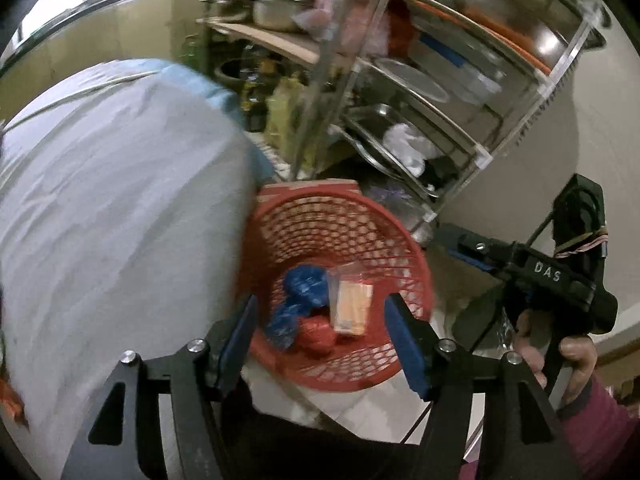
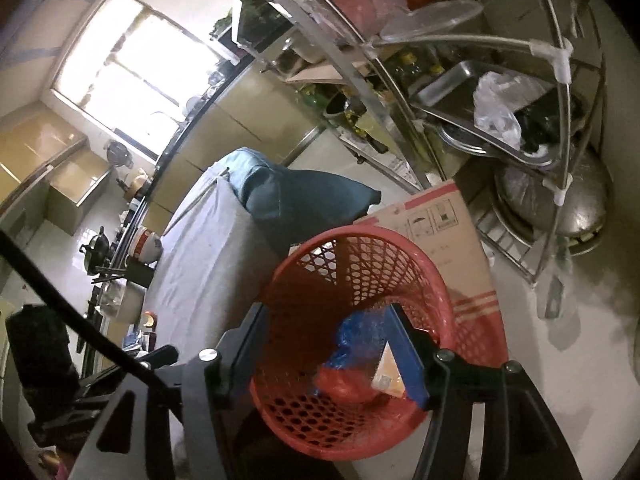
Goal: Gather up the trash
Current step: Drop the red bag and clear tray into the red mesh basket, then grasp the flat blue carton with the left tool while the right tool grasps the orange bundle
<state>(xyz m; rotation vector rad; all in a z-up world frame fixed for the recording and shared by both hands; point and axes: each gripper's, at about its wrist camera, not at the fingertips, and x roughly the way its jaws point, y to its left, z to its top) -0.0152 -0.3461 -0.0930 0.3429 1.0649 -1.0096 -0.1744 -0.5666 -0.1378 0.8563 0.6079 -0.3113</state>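
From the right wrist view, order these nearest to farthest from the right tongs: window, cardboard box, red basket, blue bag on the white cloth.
1. Red basket: directly under the right tongs, whose tips frame its opening.
2. Cardboard box: just behind the basket, leaning.
3. Blue bag: behind and to the left, on the white cloth.
4. Window: far wall, upper left.

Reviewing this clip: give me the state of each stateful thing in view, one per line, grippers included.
left gripper: open, nothing between its pads, above the basket.
right gripper: open, empty, over the basket mouth.
red mesh basket: upright, partly filled.
blue plastic bag: crumpled, inside the basket.
orange packet: lying in the basket beside the blue bag.
red wad: at the basket bottom.
cardboard box: standing behind the basket.
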